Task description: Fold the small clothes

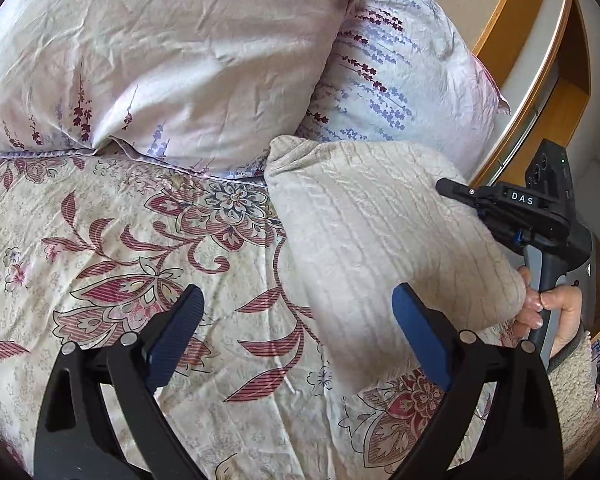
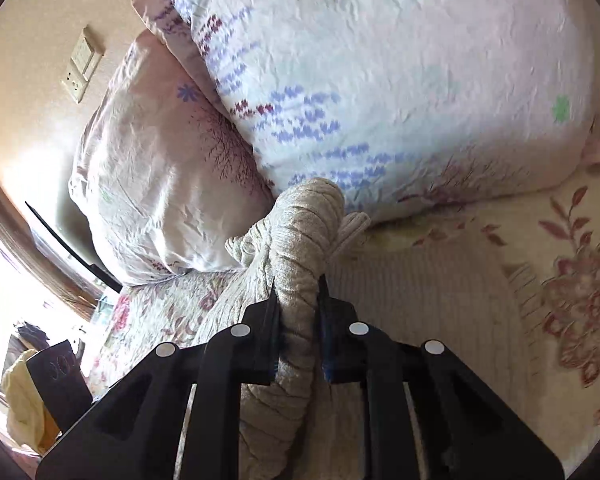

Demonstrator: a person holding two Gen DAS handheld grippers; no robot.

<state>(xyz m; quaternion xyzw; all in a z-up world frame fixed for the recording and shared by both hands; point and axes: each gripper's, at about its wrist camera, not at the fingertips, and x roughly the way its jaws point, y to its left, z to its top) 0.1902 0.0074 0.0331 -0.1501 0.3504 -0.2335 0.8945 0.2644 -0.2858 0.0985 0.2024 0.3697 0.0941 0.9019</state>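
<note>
A small beige knitted garment (image 1: 380, 240) lies on the floral bedspread (image 1: 100, 240), to the right of centre in the left wrist view. My left gripper (image 1: 298, 334) is open and empty above the bedspread, its right finger at the garment's near left edge. My right gripper (image 2: 298, 300) is shut on a bunched fold of the garment (image 2: 300, 240) and holds it lifted off the bed. In the left wrist view the right gripper (image 1: 456, 192) pinches the garment's right edge, with a hand on its handle.
Two pale flowered pillows (image 1: 160, 60) (image 1: 400, 72) lie at the head of the bed behind the garment. A wooden headboard and wall (image 1: 540, 60) are at the right. A wall socket (image 2: 82, 64) and a bright window (image 2: 4, 300) show in the right wrist view.
</note>
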